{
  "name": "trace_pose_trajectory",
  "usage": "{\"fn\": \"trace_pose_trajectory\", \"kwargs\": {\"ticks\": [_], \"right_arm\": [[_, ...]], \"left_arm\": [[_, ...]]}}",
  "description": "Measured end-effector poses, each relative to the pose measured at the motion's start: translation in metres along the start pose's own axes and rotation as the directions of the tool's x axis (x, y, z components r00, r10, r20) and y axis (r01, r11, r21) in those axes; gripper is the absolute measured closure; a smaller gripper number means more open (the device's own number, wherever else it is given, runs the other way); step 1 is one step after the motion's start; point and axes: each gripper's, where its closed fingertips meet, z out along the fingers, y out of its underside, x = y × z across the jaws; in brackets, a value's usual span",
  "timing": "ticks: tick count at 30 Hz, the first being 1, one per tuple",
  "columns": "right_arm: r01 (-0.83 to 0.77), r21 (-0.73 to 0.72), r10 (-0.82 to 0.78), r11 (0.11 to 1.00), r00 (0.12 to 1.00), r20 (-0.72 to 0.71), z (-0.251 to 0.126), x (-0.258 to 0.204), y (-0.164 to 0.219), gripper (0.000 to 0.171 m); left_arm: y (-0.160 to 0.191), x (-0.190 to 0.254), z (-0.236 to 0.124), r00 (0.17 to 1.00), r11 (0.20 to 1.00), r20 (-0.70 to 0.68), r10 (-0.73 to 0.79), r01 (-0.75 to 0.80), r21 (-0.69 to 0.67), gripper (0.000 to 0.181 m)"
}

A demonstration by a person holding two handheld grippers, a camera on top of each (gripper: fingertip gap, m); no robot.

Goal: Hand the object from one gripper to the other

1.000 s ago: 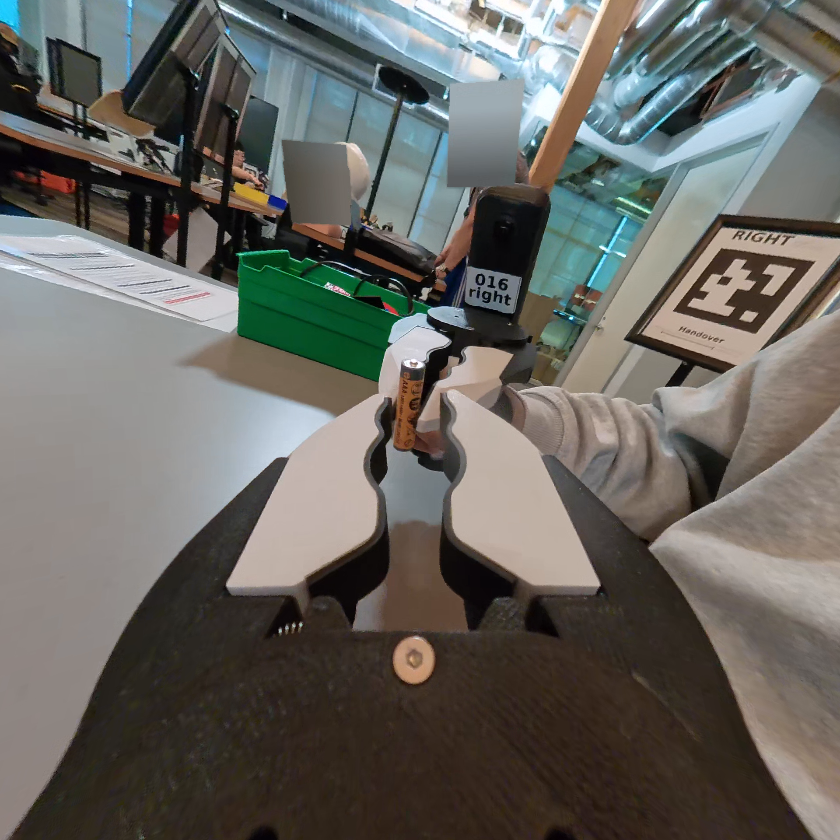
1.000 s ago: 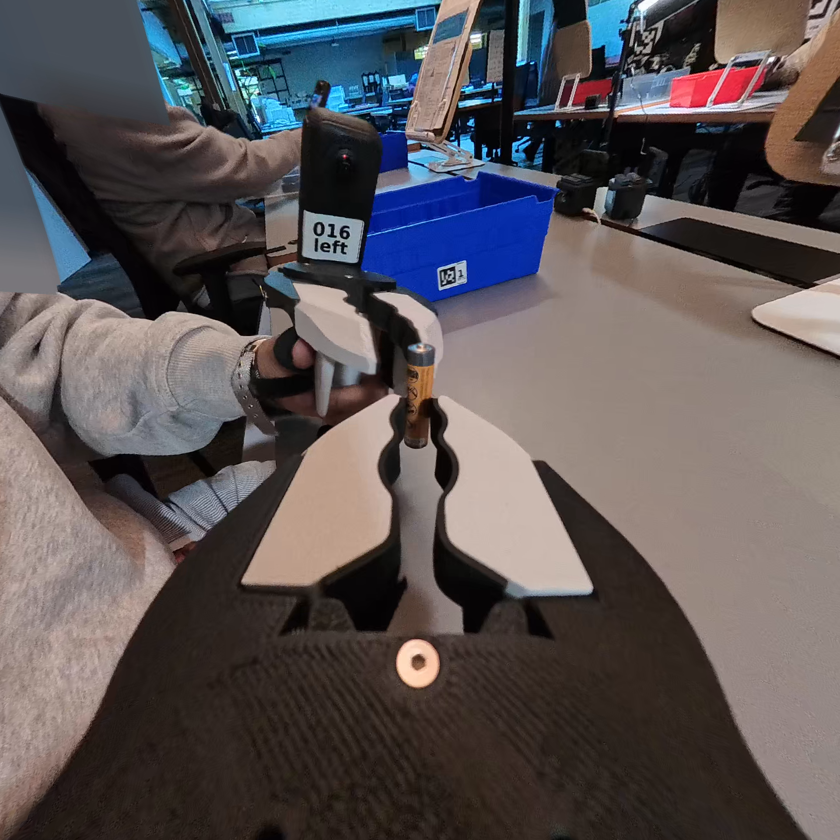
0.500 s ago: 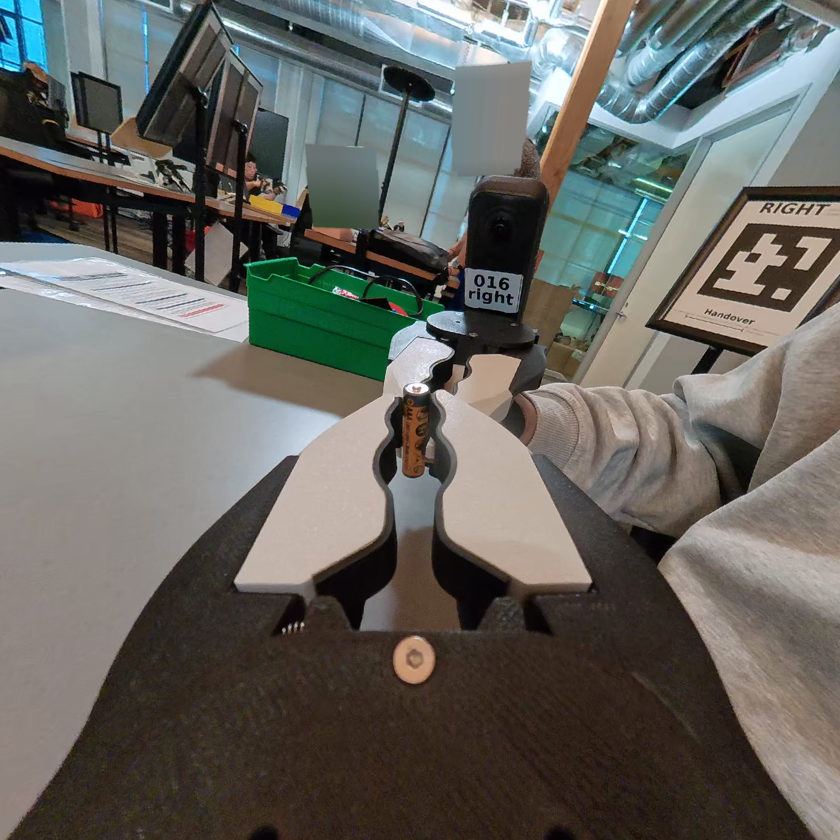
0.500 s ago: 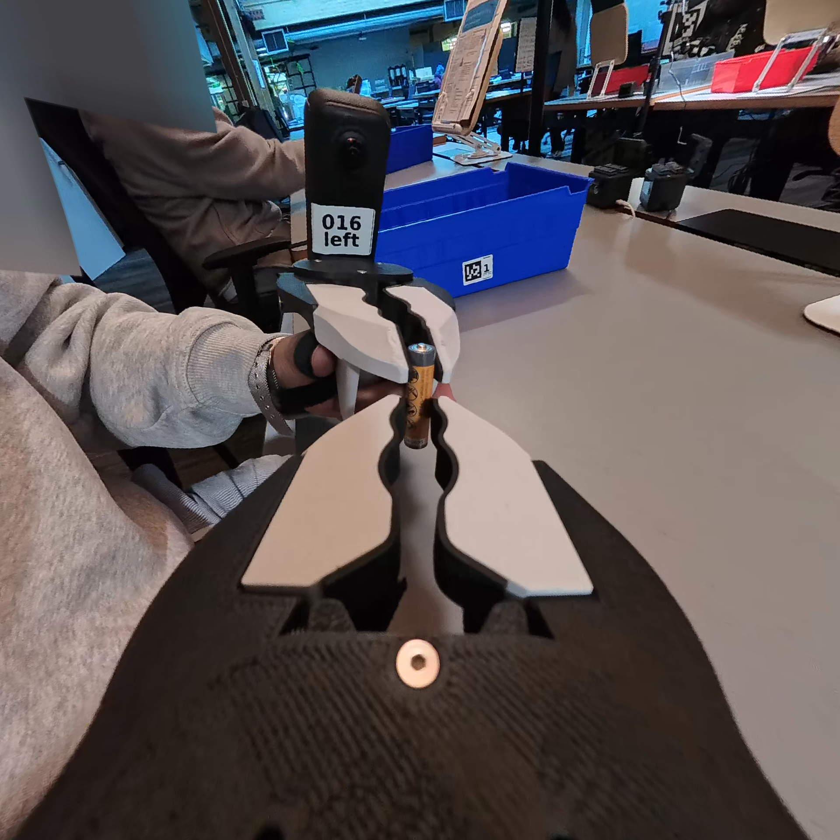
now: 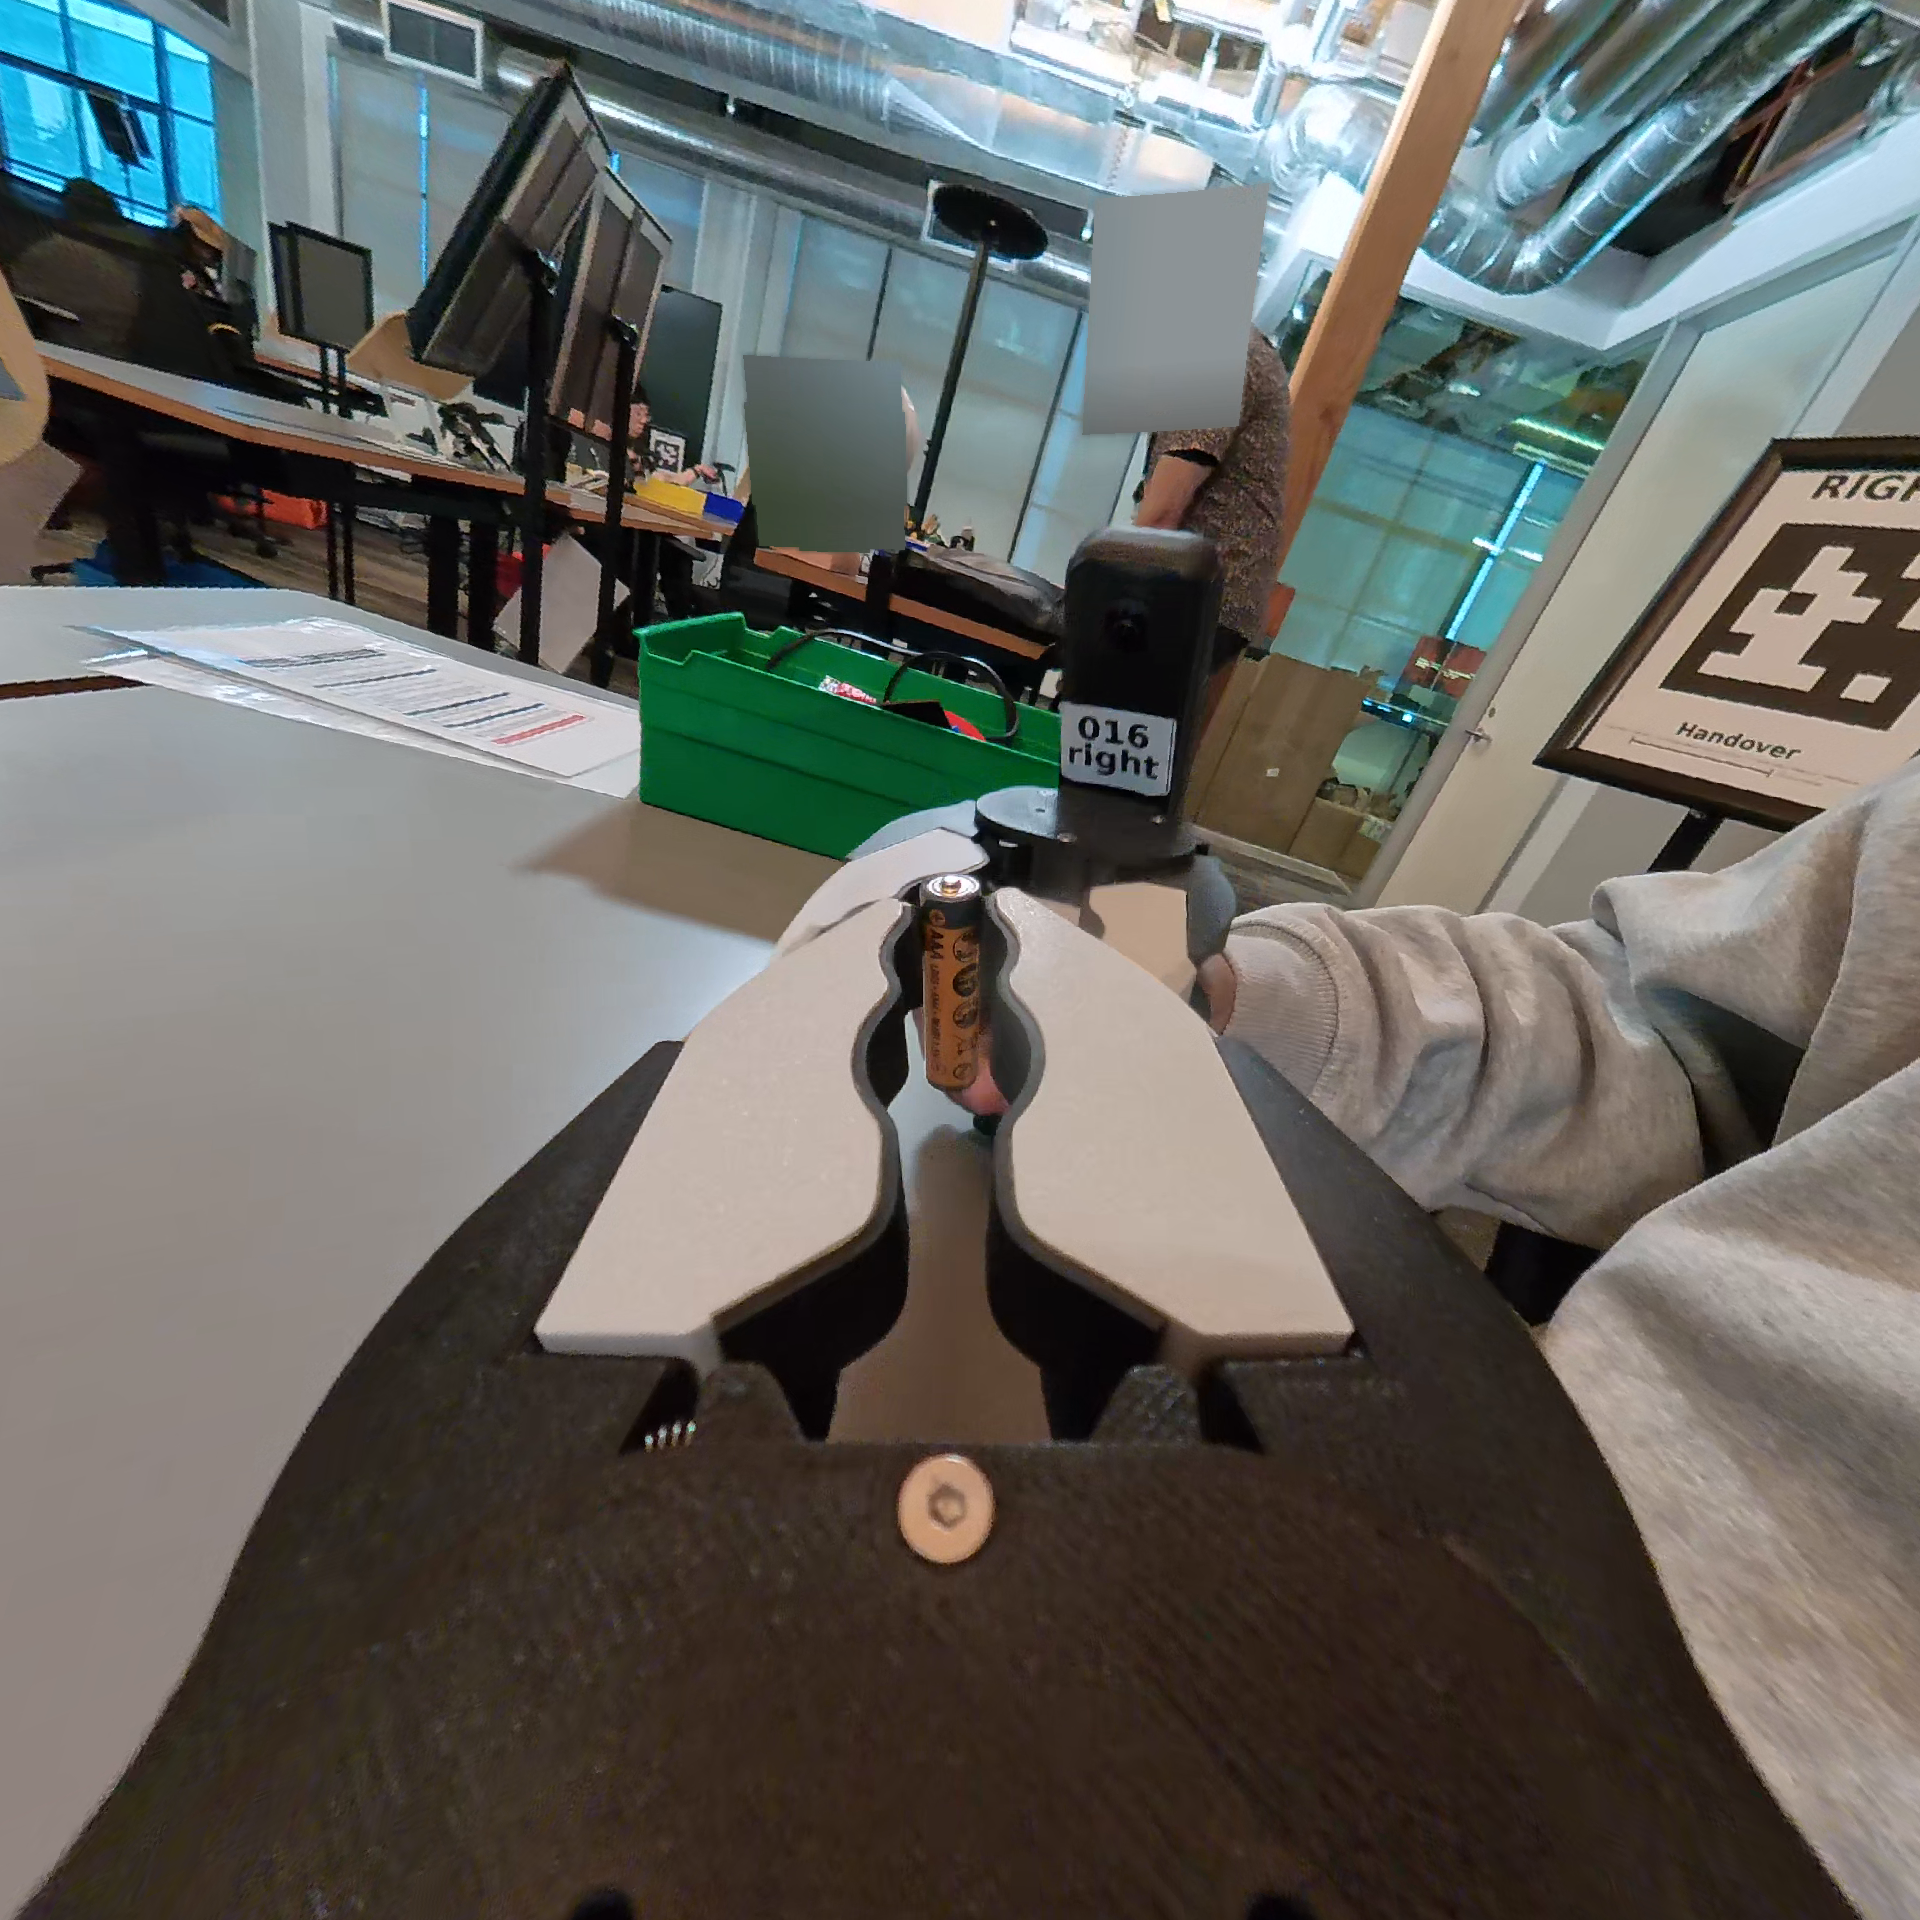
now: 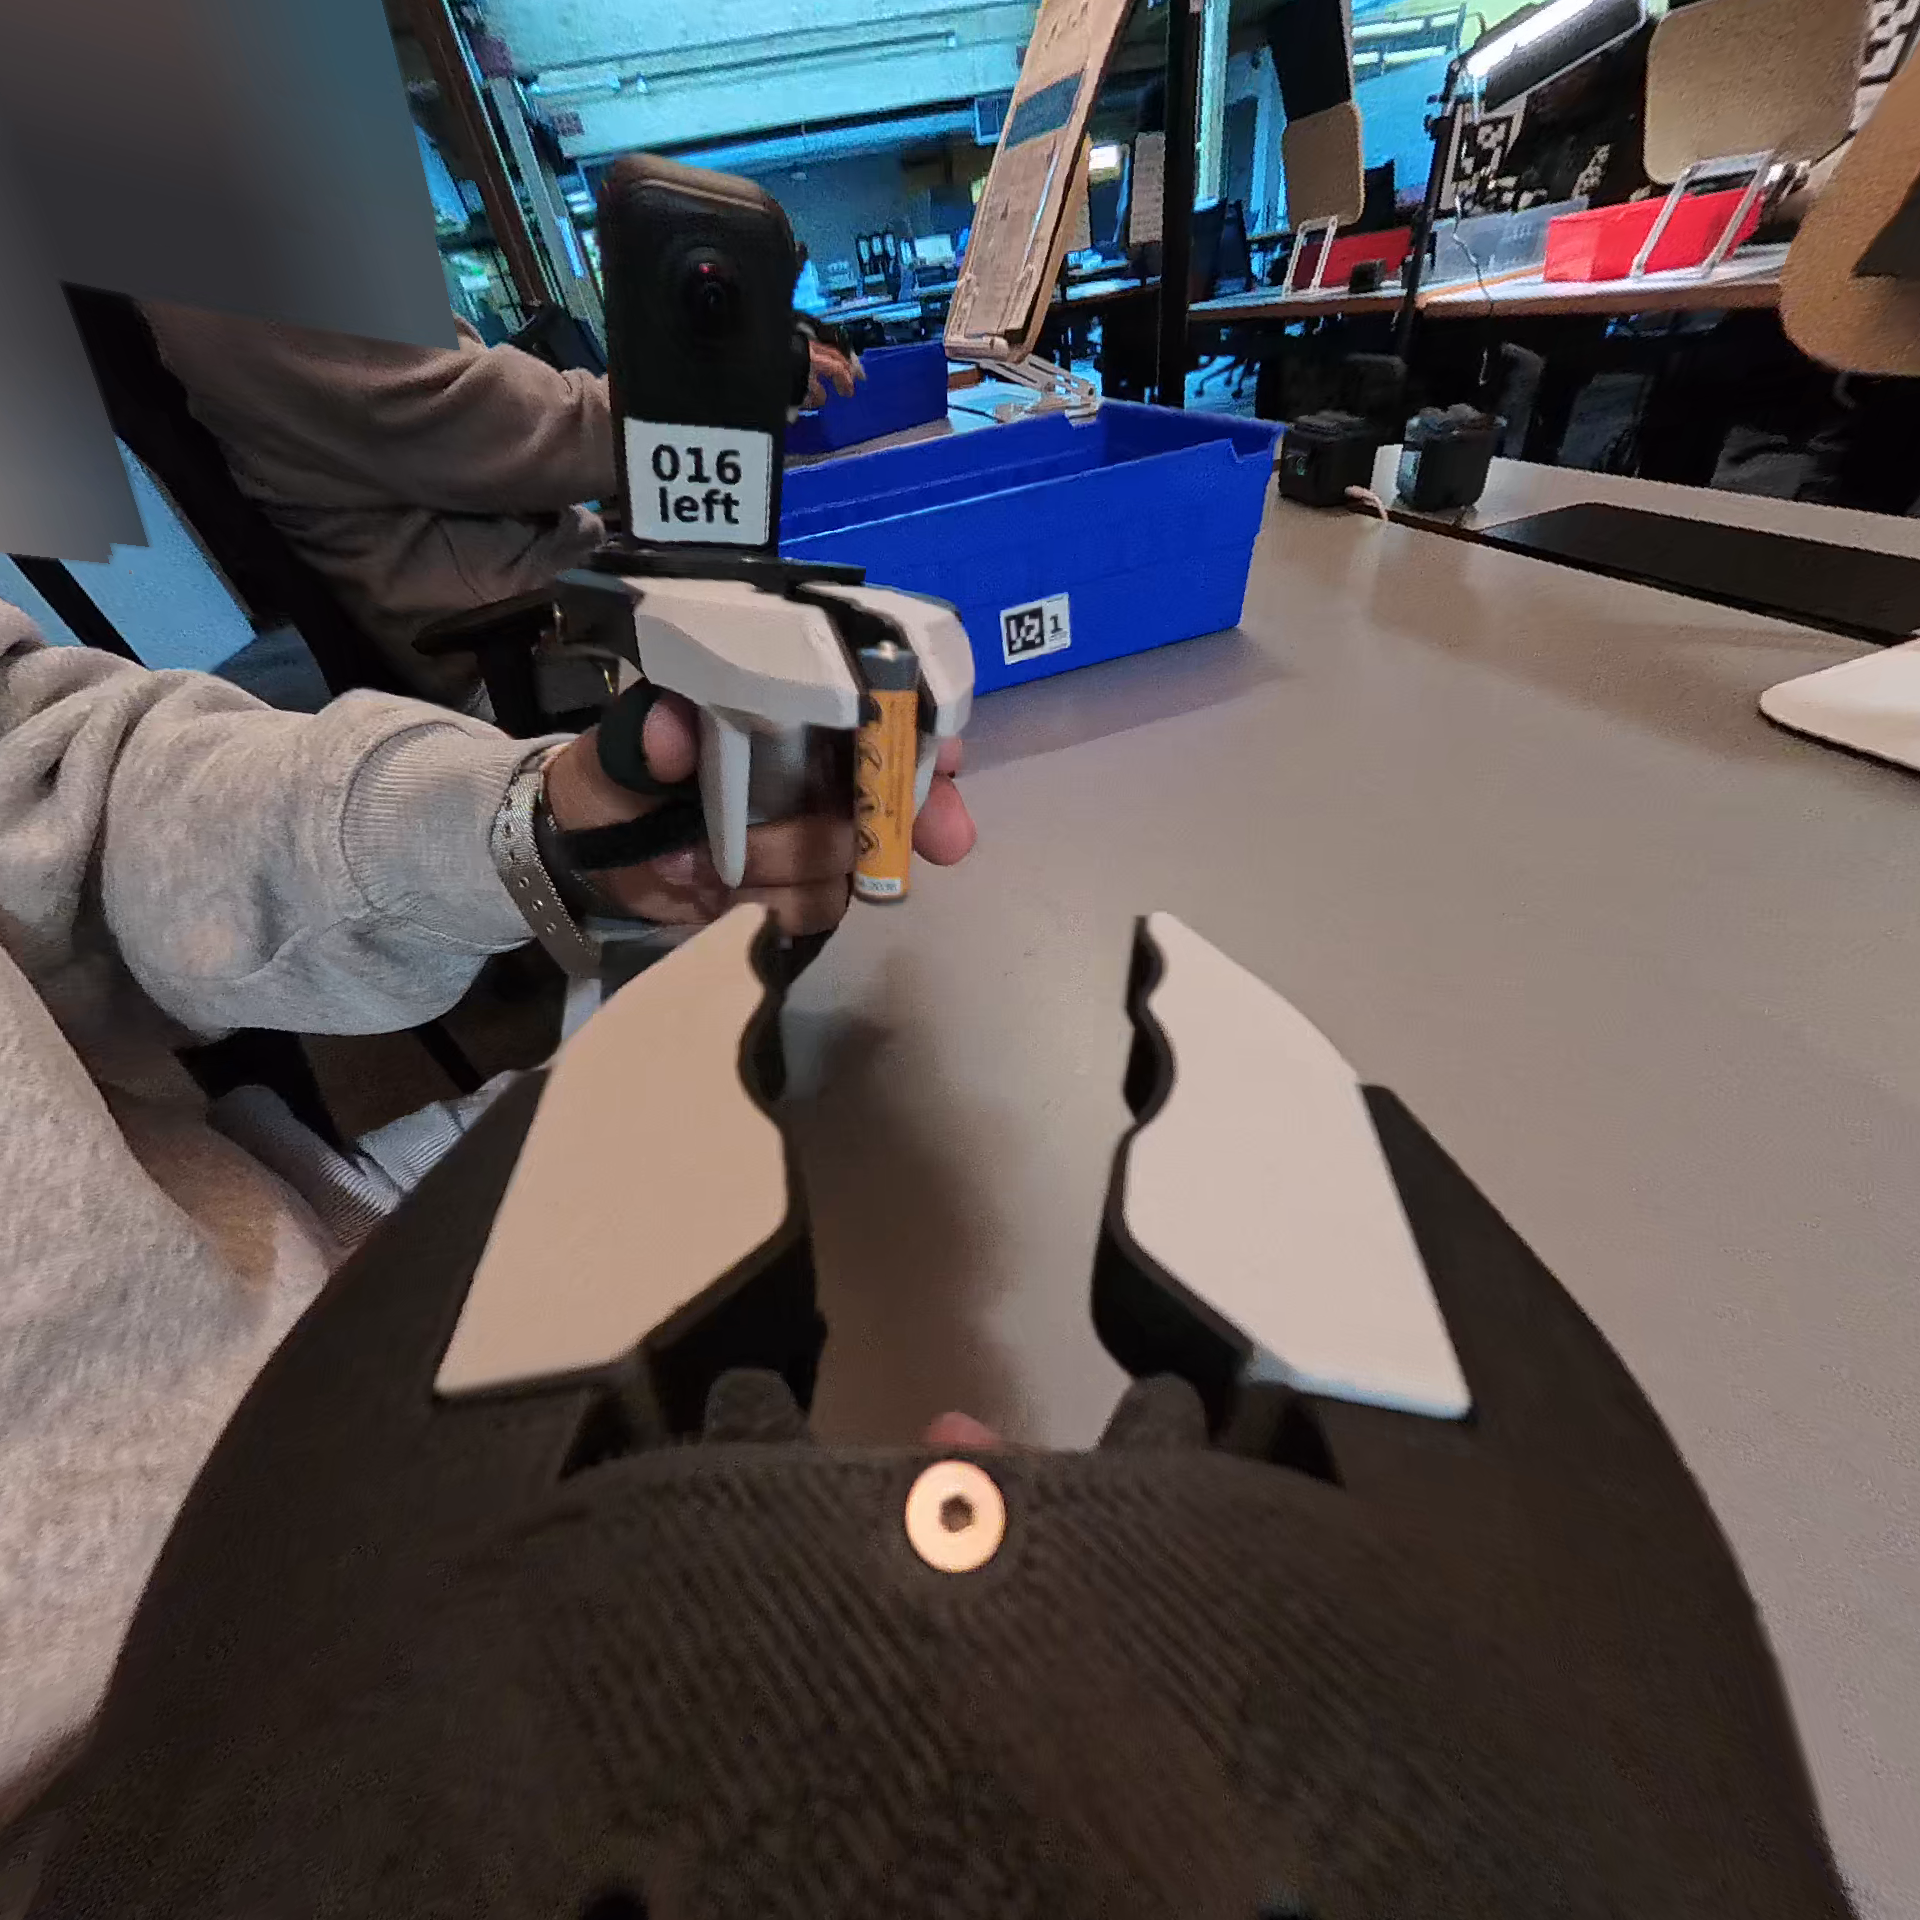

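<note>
Gripping the battery (image 5: 954,992) near its upper half, the left gripper (image 5: 943,940) is level above the bench (image 5: 312,987), white fingers (image 5: 769,1122) closed onto the cell at their notched tips. Battery upright, long axis vertical, metal cap up, orange body hanging below the fingers (lower end bare in the right wrist view). A hand (image 6: 769,831) in a grey sleeve (image 6: 260,831) holds this gripper's handle, wrist strap on. Right gripper (image 6: 951,935) faces it from just beside, fingers spread wide with nothing between them, tips just short of the battery (image 6: 885,790) and below it. Blue bin (image 6: 1039,520) sits at the bench's far edge behind the left gripper; green bin (image 5: 810,738) at the opposite edge.
</note>
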Motion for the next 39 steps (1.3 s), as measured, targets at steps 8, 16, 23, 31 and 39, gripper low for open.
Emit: {"fn": "trace_pose_trajectory", "kwargs": {"ticks": [8, 16, 23, 31, 39], "right_arm": [[0.008, 0.089, -0.012, 0.996, 0.999, 0.044, 0.002, -0.009, -0.011, 0.088], [0.029, 0.063, -0.038, 0.998, 0.99, 0.133, 0.004, -0.029, -0.01, 0.142], [0.038, 0.049, -0.044, 0.998, 0.992, 0.122, 0.006, -0.029, -0.009, 0.159], [0.039, 0.057, -0.046, 0.998, 0.992, 0.115, 0.005, -0.028, -0.012, 0.16], [0.037, 0.1, -0.043, 0.994, 0.998, 0.054, -0.009, -0.011, -0.024, 0.16]], "left_arm": [[0.0, 0.006, 0.002, 0.999, 1.0, -0.036, -0.003, 0.003, -0.003, 0.172], [0.006, 0.017, 0.008, 0.997, 1.0, -0.077, 0.005, -0.007, -0.024, 0.172], [0.006, 0.021, 0.009, 0.996, 1.0, -0.09, 0.011, -0.013, -0.023, 0.172], [0.003, 0.021, 0.01, 0.996, 1.0, -0.084, 0.004, -0.003, 0.002, 0.155], [-0.001, 0.009, 0.007, 0.998, 0.998, -0.037, -0.042, 0.043, 0.039, 0.115]]}}
